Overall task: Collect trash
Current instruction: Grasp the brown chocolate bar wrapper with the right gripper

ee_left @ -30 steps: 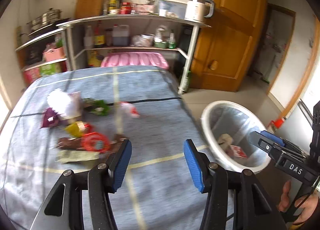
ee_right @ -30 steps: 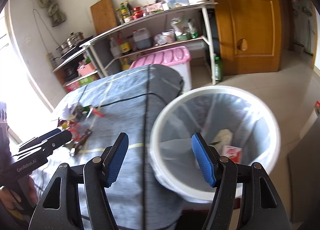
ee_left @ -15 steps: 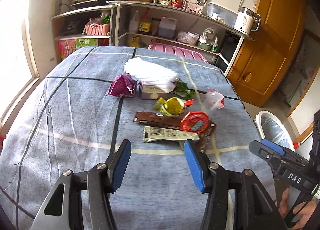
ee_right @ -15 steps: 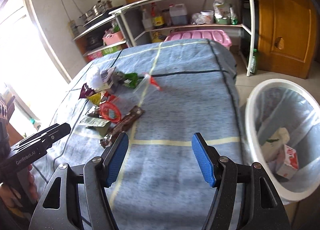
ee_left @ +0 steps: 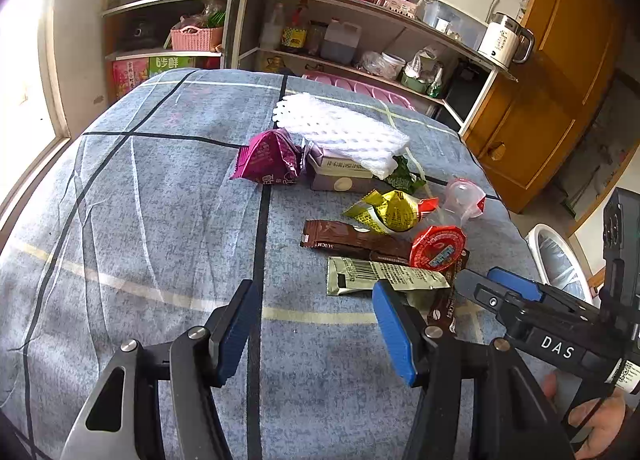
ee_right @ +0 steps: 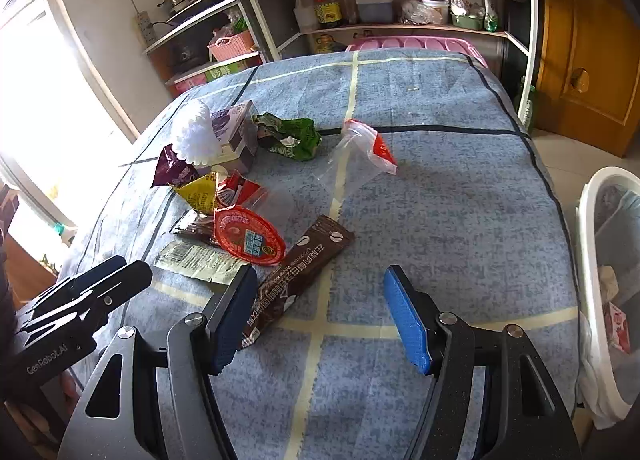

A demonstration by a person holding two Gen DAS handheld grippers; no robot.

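Both our grippers, left (ee_left: 316, 324) and right (ee_right: 320, 312), hang with fingers spread, empty, the left's just widening. The long brown coffee-sachet wrapper (ee_right: 296, 276) on the blue-grey checked counter (ee_right: 460, 196) overlaps the flat red round lid (ee_right: 248, 236) (a sloppy pinch could drag both).

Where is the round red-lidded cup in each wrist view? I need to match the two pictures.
Left wrist: the round red-lidded cup sits right of centre, above the right fingertip, on the brown wrappers.
Right wrist: it sits left of centre, above the left fingertip.
Shared landmark: the white foam net on the small box, at the far end of the pile.
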